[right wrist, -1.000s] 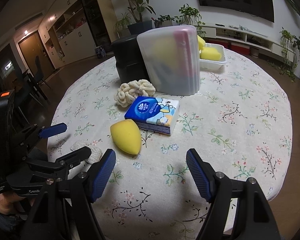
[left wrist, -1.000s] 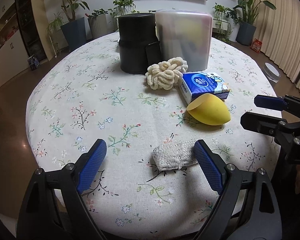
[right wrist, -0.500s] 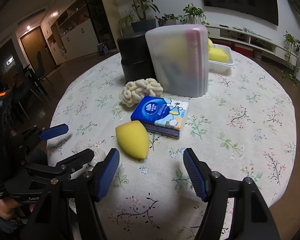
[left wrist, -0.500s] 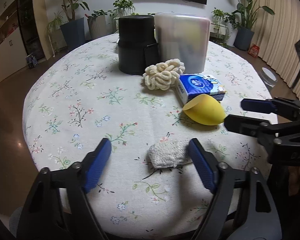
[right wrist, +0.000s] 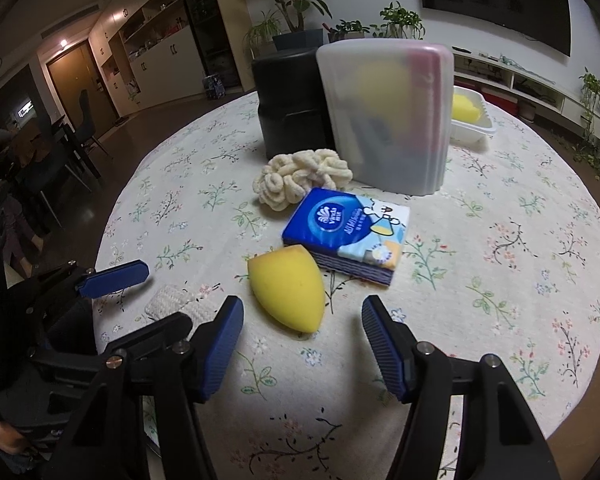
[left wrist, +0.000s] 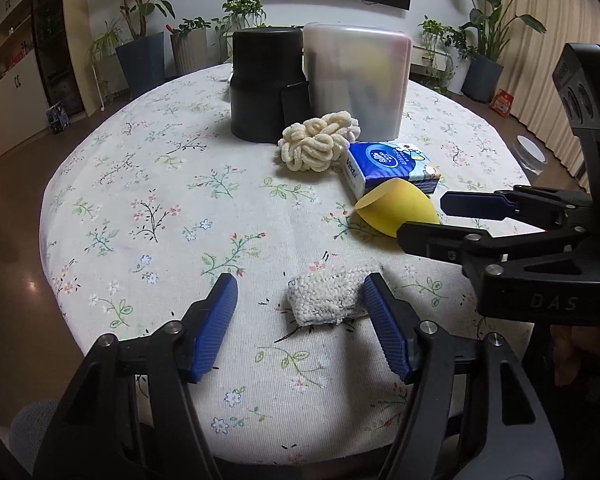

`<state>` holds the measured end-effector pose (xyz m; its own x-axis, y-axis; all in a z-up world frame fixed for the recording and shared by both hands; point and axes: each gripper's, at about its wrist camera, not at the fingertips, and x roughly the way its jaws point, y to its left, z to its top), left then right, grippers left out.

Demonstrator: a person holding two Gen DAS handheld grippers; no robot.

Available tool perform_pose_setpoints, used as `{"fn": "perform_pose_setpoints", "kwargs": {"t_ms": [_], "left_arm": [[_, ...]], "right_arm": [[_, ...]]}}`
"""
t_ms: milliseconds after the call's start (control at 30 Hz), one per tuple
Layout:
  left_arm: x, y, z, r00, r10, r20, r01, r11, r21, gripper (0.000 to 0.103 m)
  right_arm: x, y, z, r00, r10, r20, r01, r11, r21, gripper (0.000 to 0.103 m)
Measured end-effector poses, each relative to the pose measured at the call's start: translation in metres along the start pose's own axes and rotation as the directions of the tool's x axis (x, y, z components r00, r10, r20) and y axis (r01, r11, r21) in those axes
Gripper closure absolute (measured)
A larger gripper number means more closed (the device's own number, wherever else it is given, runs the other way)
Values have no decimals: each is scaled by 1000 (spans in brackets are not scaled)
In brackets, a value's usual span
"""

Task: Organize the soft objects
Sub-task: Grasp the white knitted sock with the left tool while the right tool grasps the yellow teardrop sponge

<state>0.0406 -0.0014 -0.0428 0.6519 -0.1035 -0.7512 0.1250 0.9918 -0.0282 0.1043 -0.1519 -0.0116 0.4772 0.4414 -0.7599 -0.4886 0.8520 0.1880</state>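
A small white knitted pad (left wrist: 328,296) lies near the table's front edge, between the fingers of my left gripper (left wrist: 299,284). Its jaws are closing: the right pad (left wrist: 384,320) is at the knit's edge and the left pad stands well clear, so there is no grip. A yellow teardrop sponge (right wrist: 286,288) lies further right, its lower end between the fingers of my right gripper (right wrist: 302,306). Those jaws are closing too and neither pad touches it. Beyond lie a blue tissue pack (right wrist: 348,236) and a cream chenille knot (right wrist: 300,180). Each gripper also shows in the other's view: right gripper (left wrist: 422,219), left gripper (right wrist: 167,296).
A translucent plastic box (left wrist: 358,80) and a black cylinder (left wrist: 266,84) stand upright at the middle of the round floral table (left wrist: 148,208). A white tray (right wrist: 470,128) with yellow sponges sits behind the box. Potted plants and a person at a far table surround it.
Both pairs of jaws have narrowed. My right gripper has come in over the yellow sponge and now straddles its lower end. The left gripper has stayed at the knitted pad.
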Motion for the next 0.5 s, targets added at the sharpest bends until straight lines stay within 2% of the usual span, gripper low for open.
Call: {"fn": "perform_pose_setpoints", "kwargs": {"t_ms": [167,233,333,500], "left_arm": [[0,-3,1,1000,-9,-30,8,1000,-7,37],[4,-4,1,999,4,-47,-4,1000,-12,24],[12,-7,0,998,-4,-67,3,1000,-12,24],[16,-5,1,999,-2,-51,1,1000,-20,25]], "right_arm": [[6,0,1,1000,7,-9,-7,1000,-1,37],[8,1,2,1000,7,-11,-7,1000,-2,37],[13,3,3,1000,16,-22,-16,1000,-4,37],[19,6,7,1000,6,-24,-7,1000,-24,37]]}}
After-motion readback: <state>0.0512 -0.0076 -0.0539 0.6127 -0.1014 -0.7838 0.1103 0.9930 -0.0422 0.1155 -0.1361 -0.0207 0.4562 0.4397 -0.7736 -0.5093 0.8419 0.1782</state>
